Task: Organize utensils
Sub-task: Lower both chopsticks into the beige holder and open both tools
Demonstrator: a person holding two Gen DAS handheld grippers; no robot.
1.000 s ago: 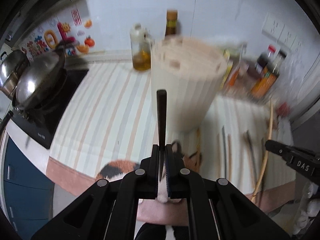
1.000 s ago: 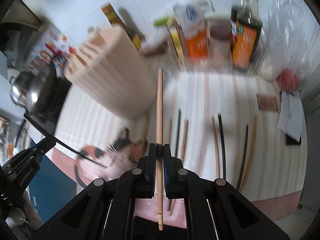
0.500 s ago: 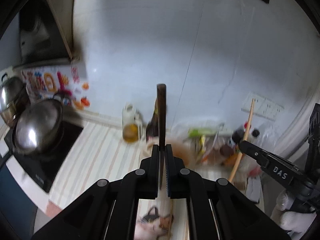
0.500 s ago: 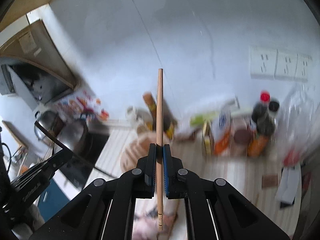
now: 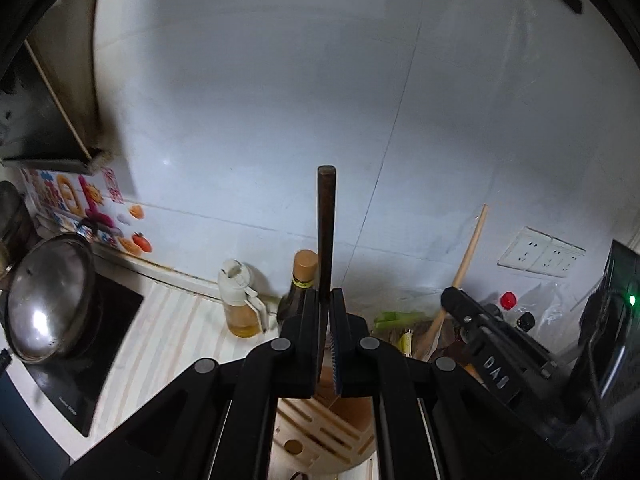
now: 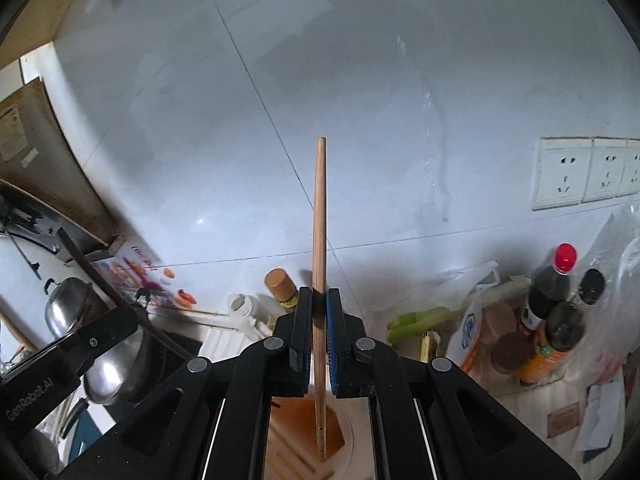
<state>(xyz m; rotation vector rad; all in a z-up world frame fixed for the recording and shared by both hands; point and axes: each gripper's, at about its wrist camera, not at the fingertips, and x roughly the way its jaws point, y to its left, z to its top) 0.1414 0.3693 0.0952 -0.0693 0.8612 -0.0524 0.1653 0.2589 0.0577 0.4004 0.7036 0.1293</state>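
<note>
- Below your left gripper (image 5: 325, 304) stands the utensil holder (image 5: 320, 436) on the counter (image 5: 160, 344); the chopstick (image 5: 326, 240) between its jaws points up before the wall.
- Behind the holder, near the wall, you see the oil jug (image 5: 240, 300) and just right of it a capped bottle (image 5: 302, 280).
- At your far left the wok (image 5: 44, 296) sits on the stove (image 5: 92, 356).
- Your right gripper (image 6: 319, 312) is right of the left one; its light chopstick (image 6: 320, 240) reaches down over the holder's opening.
- At the right, sauce bottles (image 6: 552, 296) stand below the wall sockets (image 6: 584, 172).

Both grippers (image 5: 325, 344) (image 6: 319, 344) matte black – grey round screws, blue pads; white "GenRobot.AI" & "DAS" lettering.
</note>
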